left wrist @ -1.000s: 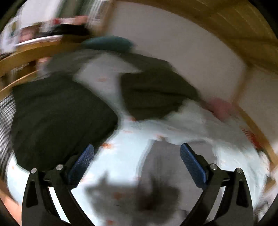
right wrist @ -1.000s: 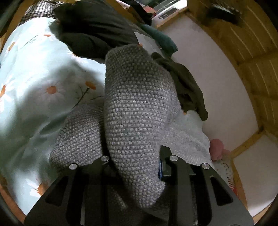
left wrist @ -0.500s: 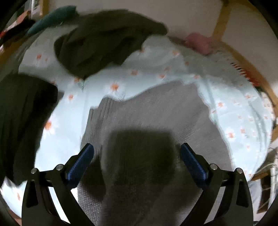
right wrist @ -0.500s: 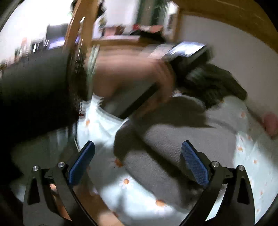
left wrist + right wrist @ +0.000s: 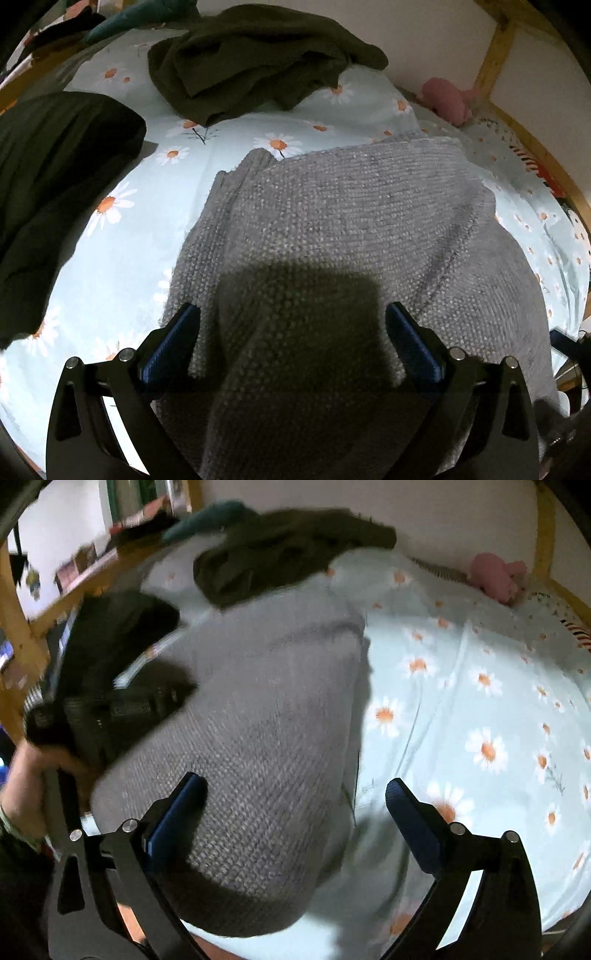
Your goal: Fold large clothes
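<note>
Grey knit sweater (image 5: 332,229) lies spread on the daisy-print bedsheet (image 5: 122,236), near edge — olive garment (image 5: 251,62) heaped far behind. Left gripper (image 5: 293,341) fingers spread wide above the knit; right gripper (image 5: 295,812) also spread, pinching nothing — sweater's right edge below.

Both of the 2 fisheye wrist views look steeply down from close above the bed, the left over the near end of the grey knit sweater (image 5: 332,229), the right over its right edge, sharing the sweater (image 5: 266,709), daisy sheet (image 5: 122,206) and olive garment (image 5: 280,554).
</note>
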Available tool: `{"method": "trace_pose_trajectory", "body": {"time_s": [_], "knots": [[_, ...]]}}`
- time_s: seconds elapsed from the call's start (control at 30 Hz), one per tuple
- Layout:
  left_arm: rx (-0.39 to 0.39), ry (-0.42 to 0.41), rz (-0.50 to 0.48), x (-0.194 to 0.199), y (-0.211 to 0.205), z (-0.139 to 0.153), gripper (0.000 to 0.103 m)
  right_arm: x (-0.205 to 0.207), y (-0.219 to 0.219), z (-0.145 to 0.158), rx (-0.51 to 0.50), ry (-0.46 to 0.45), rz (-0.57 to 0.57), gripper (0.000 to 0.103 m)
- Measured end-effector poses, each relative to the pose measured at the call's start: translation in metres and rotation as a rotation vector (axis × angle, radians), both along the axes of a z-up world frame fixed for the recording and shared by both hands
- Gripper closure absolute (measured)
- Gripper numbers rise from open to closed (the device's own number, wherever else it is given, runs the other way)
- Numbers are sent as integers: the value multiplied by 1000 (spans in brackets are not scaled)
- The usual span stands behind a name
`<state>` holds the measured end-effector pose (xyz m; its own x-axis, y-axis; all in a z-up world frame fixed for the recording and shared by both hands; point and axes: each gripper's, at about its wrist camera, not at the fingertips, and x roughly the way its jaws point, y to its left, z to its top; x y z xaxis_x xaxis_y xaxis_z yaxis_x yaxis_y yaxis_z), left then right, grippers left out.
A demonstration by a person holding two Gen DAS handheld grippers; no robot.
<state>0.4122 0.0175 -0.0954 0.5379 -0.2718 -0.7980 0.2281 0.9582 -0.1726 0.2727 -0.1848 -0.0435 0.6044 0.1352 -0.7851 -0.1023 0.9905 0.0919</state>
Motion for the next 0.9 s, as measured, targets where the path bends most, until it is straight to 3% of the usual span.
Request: {"method": "trace_pose_trajectory", "body": {"time_s": [0.2,0.53,0.6,0.7,0.9], "knots": [[39,-20,-33,-4,-9,-2,4,-3,-10,-37,133,83,35,6],[22,-5,-64,-9,-7,-5,4,-18,-7,-19,124,115,55,5],[19,-7,-70,-12,-7,-5,4,-22,-10,-14,179,129,73,5],[11,-10,-70,-12,-5,-5,4,-33,-34,-3,346,120,92,5],[-5,-26,-73,-15,-3,-6,4,-23,-91,-8,622,113,7,4]]}}
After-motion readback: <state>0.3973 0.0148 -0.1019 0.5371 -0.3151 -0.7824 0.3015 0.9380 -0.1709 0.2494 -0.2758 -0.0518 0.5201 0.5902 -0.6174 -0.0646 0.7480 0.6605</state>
